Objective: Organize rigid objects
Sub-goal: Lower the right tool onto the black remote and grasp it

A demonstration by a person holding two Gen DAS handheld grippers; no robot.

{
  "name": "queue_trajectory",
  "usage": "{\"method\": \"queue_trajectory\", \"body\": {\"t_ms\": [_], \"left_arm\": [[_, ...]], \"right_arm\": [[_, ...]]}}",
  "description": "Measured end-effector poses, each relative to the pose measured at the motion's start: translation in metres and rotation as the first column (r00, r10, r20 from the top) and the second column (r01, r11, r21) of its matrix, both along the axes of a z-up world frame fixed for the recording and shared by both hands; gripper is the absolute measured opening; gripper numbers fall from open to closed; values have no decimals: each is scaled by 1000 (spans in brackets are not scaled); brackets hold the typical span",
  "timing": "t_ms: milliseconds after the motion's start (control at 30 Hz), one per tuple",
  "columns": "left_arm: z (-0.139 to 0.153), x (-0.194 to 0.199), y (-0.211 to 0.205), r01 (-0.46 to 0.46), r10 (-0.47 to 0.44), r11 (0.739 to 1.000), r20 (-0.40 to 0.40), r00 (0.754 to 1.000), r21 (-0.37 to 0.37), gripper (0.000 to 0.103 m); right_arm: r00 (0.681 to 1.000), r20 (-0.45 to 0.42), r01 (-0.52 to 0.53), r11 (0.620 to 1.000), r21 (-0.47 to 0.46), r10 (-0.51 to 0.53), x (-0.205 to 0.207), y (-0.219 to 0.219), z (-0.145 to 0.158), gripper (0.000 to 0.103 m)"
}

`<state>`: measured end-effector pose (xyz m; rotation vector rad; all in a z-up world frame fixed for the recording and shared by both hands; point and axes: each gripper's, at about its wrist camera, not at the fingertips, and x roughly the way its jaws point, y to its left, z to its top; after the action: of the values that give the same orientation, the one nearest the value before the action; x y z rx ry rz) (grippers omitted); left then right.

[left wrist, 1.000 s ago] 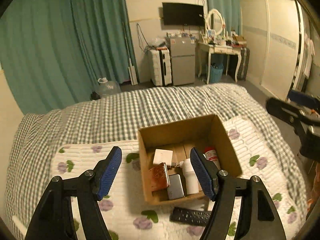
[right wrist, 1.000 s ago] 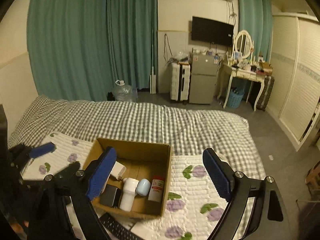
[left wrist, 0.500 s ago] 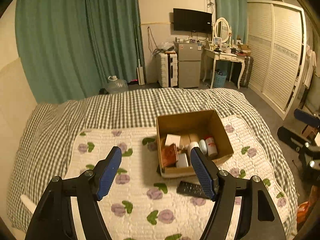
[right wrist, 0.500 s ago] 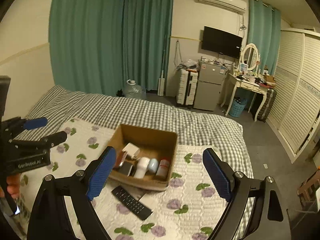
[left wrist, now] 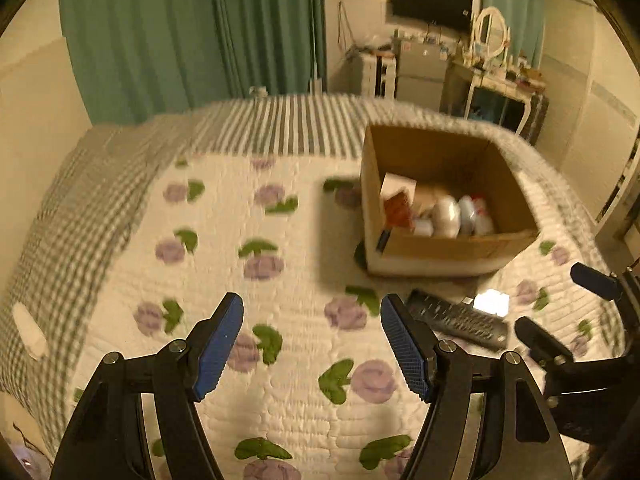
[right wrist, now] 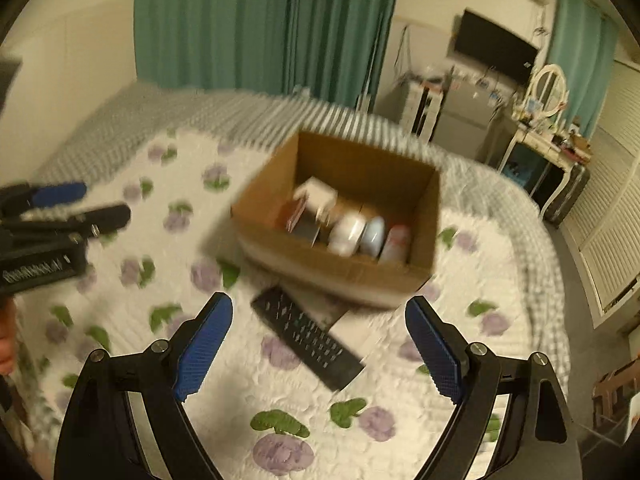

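A brown cardboard box (left wrist: 448,252) (right wrist: 340,272) sits on the flowered quilt and holds several items: a white box, a red-brown case, white and pale blue bottles and a red-capped bottle. A black remote (left wrist: 456,318) (right wrist: 308,338) lies on the quilt in front of the box, next to a flat white item (left wrist: 491,302). My left gripper (left wrist: 312,348) is open and empty above the quilt, left of the remote. My right gripper (right wrist: 320,350) is open and empty, with the remote showing between its fingers. Both views are blurred.
The white quilt with purple flowers (left wrist: 260,268) covers a grey checked bedspread (left wrist: 80,184). Green curtains (right wrist: 260,20), a TV, a small fridge and a dressing table (right wrist: 544,136) stand beyond the bed's far end. A wall runs along the left side.
Both grippers have dropped lower and closer to the quilt, tilting downward. The box and remote now look larger and nearer. Both grippers stay open and empty.
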<state>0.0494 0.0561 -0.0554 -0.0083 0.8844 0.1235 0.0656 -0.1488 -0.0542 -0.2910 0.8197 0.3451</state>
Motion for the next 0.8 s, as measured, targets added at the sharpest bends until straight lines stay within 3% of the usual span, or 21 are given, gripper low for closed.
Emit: {"method": "queue_trajectory", "body": {"t_ms": [133, 433, 567, 733, 800], "left_arm": [[-38, 9, 2, -7, 5, 1000, -73, 997, -25, 74], [-93, 23, -3, 8, -17, 999, -177, 984, -50, 74], [-102, 29, 0, -3, -13, 997, -207, 978, -80, 74], [-109, 29, -5, 7, -22, 998, -224, 974, -66, 74], [-109, 29, -7, 10, -22, 998, -229, 973, -56, 74]], "right_arm": [[996, -91, -16, 999, -48, 12, 16, 9, -48, 88], [971, -229, -104, 984, -147, 69, 45, 30, -119, 69], [972, -224, -102, 983, -153, 66, 55, 30, -129, 69], [965, -254, -98, 986, -135, 61, 73, 28, -142, 68], [960, -277, -78, 993, -87, 52, 79, 21, -144, 60]]}}
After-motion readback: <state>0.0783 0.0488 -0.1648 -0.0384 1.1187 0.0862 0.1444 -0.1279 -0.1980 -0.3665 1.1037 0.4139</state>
